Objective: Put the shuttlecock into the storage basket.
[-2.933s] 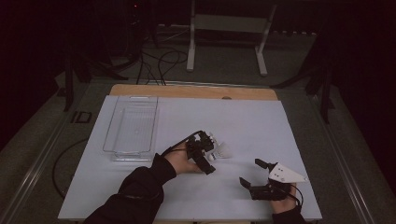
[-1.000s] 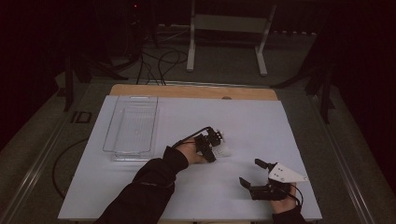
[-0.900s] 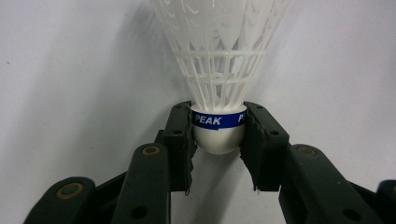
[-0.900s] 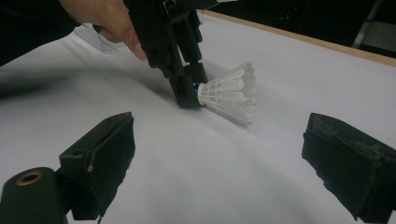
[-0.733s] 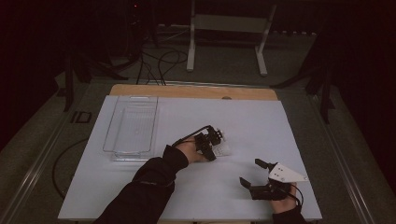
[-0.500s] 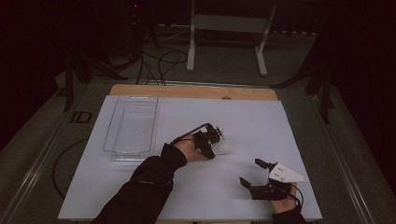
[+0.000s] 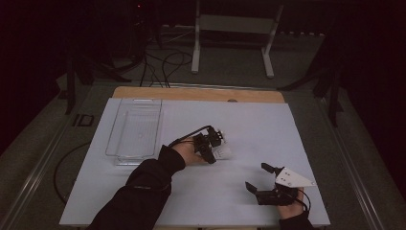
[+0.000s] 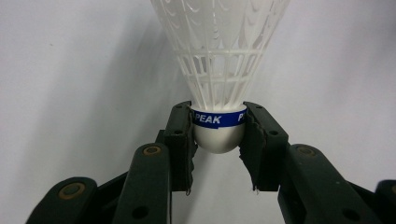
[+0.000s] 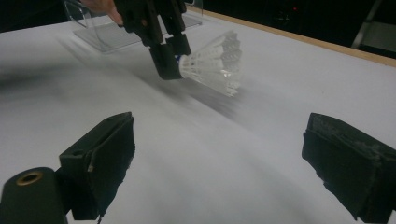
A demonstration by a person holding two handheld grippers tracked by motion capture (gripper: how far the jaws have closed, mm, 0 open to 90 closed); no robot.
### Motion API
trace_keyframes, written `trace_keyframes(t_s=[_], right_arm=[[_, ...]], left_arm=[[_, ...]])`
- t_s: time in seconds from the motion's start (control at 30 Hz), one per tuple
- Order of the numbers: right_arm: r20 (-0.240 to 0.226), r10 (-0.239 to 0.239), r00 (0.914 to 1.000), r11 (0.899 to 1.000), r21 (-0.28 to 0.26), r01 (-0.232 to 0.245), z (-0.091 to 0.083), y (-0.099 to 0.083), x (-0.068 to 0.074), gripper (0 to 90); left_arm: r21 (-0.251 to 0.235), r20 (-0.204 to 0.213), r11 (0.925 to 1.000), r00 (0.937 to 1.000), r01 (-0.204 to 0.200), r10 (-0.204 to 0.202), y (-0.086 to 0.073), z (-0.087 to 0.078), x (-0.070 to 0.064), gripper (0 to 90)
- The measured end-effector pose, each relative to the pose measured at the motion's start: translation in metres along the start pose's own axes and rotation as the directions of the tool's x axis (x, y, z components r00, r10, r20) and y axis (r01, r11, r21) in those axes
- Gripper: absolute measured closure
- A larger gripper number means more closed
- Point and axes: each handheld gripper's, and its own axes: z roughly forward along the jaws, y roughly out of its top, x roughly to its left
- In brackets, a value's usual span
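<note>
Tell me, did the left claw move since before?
Yes. The left claw, shut on the birdie, has slid a little to the right on the white table, away from the clear tray, which stayed put.

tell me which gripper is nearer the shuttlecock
Left. The left gripper is clamped on the shuttlecock at its cork base; the right gripper rests apart from it on the white table, jaws open.

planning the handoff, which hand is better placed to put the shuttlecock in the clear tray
Left. Its tool is shut on the shuttlecock cork and is nearer the clear tray. The right tool sits open, farther away.
</note>
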Motion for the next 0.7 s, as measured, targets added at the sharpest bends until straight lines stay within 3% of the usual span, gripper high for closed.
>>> trace_keyframes(t_s=[0.2, 0.4, 0.47, 0.7], right_arm=[[0.000, -0.002, 1.0000, 1.000, 0.002, 0.002, 0.001, 0.000, 0.000, 9.1], [-0.002, -0.002, 1.0000, 1.000, 0.004, 0.002, 0.001, 0.000, 0.000, 9.1], [-0.001, 0.000, 1.0000, 1.000, 0.003, 0.000, 0.001, 0.000, 0.000, 9.1], [-0.001, 0.000, 1.0000, 1.000, 0.006, 0.000, 0.002, 0.000, 0.000, 9.2]], left_arm=[[-0.007, 0.029, 0.9999, 0.9995, -0.011, 0.011, -0.005, -0.009, -0.004, 65.8], [0.003, 0.014, 0.9996, 0.9996, -0.027, 0.027, -0.010, -0.019, -0.008, 65.8], [0.002, -0.008, 0.9995, 0.9994, -0.033, 0.033, -0.012, -0.021, -0.011, 65.8], [0.022, -0.017, 0.9988, 0.9989, -0.044, 0.044, -0.022, -0.030, -0.016, 65.9]])
